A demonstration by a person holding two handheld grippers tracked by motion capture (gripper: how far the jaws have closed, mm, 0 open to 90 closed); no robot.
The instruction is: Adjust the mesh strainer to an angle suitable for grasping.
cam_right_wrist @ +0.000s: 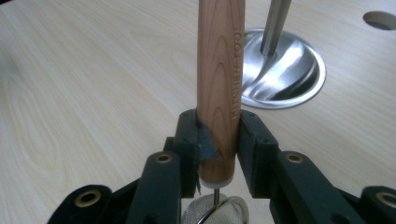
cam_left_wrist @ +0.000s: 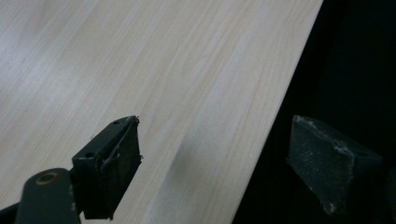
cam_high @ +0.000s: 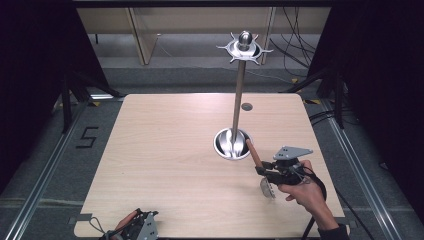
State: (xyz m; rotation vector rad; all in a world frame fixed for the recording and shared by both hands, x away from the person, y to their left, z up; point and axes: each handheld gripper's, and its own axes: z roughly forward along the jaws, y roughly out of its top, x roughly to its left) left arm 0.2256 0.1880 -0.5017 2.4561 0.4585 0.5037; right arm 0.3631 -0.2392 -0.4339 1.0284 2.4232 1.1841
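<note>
With the right hand-held gripper pinching the strainer's wooden handle, lift it upright toward the rack's hooks, keeping the left hand-held gripper spread and clear.

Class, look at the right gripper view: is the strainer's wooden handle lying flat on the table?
No: the right hand-held gripper clamps the wooden handle between its jaws, lifted off the table.

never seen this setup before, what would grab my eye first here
Probably the tall metal stand, rising from a shiny round base right of the table's middle, with a ring of hooks on top. Next, the right gripper, near the table's right edge, shut on a strainer's wooden handle, mesh end hanging down. The left gripper sits open at the near-left corner.
</note>
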